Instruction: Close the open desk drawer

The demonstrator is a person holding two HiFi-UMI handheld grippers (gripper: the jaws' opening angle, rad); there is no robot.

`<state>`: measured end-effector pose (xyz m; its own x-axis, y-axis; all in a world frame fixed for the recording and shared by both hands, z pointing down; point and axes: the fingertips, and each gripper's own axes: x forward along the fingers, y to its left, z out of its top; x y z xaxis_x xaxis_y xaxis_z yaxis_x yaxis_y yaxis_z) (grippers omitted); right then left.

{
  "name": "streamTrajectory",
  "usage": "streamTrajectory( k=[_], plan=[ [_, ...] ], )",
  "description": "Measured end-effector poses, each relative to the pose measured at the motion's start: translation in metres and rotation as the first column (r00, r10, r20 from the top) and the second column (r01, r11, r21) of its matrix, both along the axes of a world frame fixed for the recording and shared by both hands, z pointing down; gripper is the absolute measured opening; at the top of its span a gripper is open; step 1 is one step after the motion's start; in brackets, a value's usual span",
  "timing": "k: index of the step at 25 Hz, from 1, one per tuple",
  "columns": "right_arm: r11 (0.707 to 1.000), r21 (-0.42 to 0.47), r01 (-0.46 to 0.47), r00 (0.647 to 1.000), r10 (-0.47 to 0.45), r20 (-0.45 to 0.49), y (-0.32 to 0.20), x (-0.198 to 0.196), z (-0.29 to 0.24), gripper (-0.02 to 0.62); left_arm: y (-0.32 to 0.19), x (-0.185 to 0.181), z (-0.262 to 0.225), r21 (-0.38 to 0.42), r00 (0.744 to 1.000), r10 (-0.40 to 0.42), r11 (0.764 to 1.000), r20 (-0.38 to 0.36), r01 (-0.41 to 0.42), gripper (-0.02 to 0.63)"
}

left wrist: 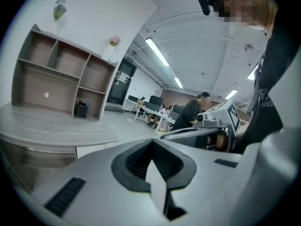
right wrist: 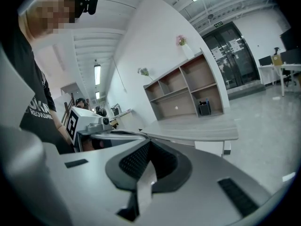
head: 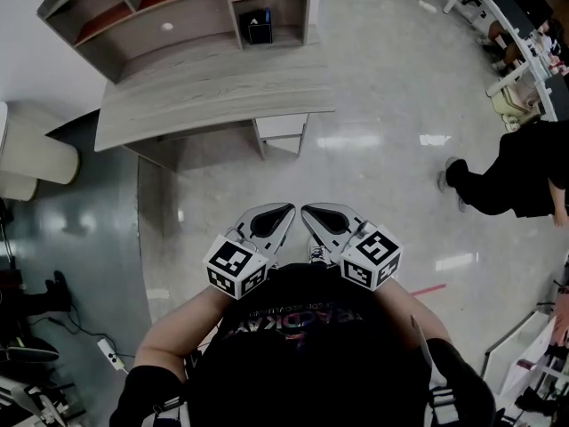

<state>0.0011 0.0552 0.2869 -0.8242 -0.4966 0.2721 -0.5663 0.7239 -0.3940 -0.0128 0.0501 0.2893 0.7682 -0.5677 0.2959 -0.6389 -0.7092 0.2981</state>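
desk [head: 213, 96] stands well ahead across the floor [head: 382, 87] | drawer [head: 283, 128] white, under its front edge, too far to tell if out or in | left gripper [head: 286, 212], right gripper [head: 309, 212] side by side at chest [head: 302, 327], jaws together, empty, likely since nothing's within reach

A pale, glossy floor [head: 391, 87] reflects the ceiling lights. At 11 o'clock, a grey-wood desk [head: 213, 96] carries an open cubby shelf unit [head: 178, 7] against a white wall [right wrist: 141, 46]. At 2 o'clock stand white office tables [head: 520, 52]. Fluorescent strip lights [left wrist: 157, 52] run overhead. Dark glass doors [right wrist: 233, 55] stand beyond the shelves.
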Motion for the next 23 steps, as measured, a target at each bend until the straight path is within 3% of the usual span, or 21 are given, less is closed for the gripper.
streamTrajectory(
  k=[23],
  plan=[
    [1.0, -0.003, 0.012, 1.0, -0.012, 0.003, 0.0034, -0.0053, 0.0032, 0.017, 0.0036, -0.0022, 0.0023, 0.003, 1.0, -0.004, 1.0, 0.007, 0.004, 0.011]
  ],
)
